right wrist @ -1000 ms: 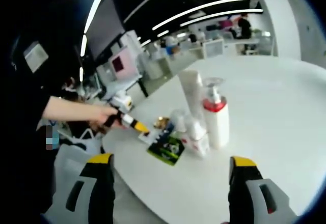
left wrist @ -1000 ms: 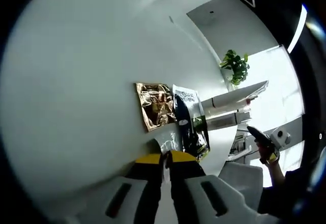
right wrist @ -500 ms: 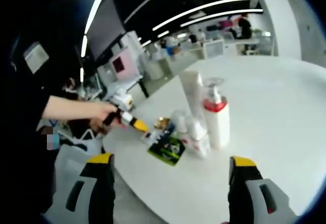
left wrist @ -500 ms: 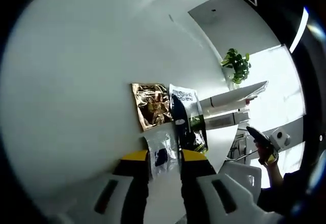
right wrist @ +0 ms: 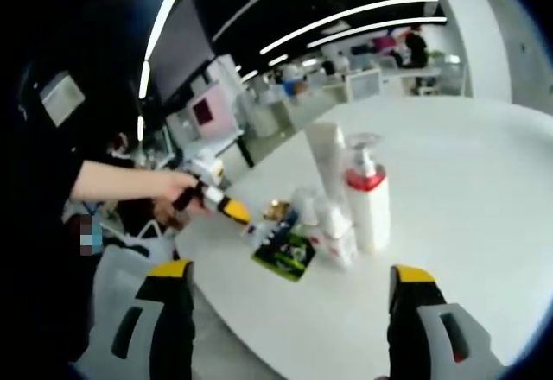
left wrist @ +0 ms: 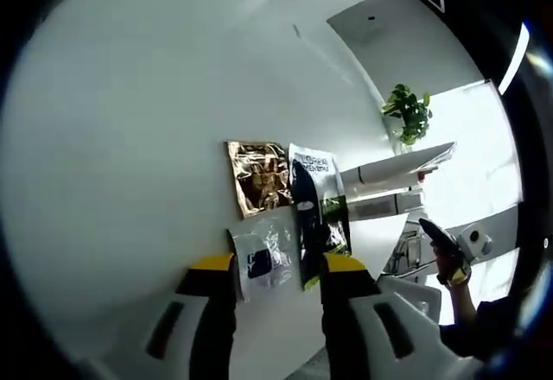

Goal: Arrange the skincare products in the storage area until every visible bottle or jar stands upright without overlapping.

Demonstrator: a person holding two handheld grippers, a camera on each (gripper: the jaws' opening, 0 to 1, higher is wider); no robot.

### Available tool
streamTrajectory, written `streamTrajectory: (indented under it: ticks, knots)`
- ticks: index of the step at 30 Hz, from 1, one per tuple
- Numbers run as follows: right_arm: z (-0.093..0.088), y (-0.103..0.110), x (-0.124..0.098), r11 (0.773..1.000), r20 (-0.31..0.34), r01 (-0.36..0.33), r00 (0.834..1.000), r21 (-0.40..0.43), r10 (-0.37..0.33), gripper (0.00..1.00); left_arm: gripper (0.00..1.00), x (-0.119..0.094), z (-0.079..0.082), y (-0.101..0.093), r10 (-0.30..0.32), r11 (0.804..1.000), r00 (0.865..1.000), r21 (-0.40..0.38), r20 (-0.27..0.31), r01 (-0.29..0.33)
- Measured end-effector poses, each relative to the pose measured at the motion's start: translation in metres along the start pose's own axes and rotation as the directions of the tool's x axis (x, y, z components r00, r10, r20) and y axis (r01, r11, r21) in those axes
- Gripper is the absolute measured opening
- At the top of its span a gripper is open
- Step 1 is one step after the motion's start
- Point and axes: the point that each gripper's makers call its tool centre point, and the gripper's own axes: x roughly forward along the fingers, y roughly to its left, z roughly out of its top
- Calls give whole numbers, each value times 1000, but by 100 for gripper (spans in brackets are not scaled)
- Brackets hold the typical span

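Open-plan office: desk rows (right wrist: 363, 78), ceiling light strips (right wrist: 346, 13), potted plant (left wrist: 409, 112).

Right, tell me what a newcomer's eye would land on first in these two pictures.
In the right gripper view, the pump bottle with its red collar stands upright on the white table, tight against a taller white tube and smaller bottles. In the left gripper view, a shiny gold sachet lies flat beside a dark printed sachet, and a clear sachet lies between the open left gripper jaws.

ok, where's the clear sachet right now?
In the left gripper view the clear sachet lies flat on the white table, between the open jaws of the left gripper, just below the gold foil packet and beside the dark green packet.
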Motion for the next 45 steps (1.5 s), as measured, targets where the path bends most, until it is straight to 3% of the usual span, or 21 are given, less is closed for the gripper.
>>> streamTrajectory:
  ticks: [15, 27, 32, 39, 43, 45]
  knots:
    - [-3, 2, -10, 1000, -2, 4, 1000, -15, -4, 97, 38, 0, -2, -14, -1, 1000, 1000, -2, 11, 1]
    - [-3, 5, -15, 1000, 8, 3, 1000, -21, -3, 97, 59, -4, -5, -23, -2, 999, 1000, -38, 12, 3]
    - [-10, 13, -11, 999, -13, -6, 1000, -40, 6, 95, 60, -2, -1, -26, -7, 999, 1000, -38, 29, 9]
    - [-18, 66, 22, 981, -38, -178, 984, -84, 175, 82, 60, -1, -1, -29, -26, 998, 999, -48, 33, 27]
    - [-21, 96, 73, 939, -113, -295, 954, -176, 278, 72, 60, -1, -1, -29, -38, 998, 999, -57, 37, 40]
    - [-13, 105, 104, 931, -102, -319, 947, -181, 304, 62, 60, -1, -1, -27, -45, 996, 998, -70, 42, 48]
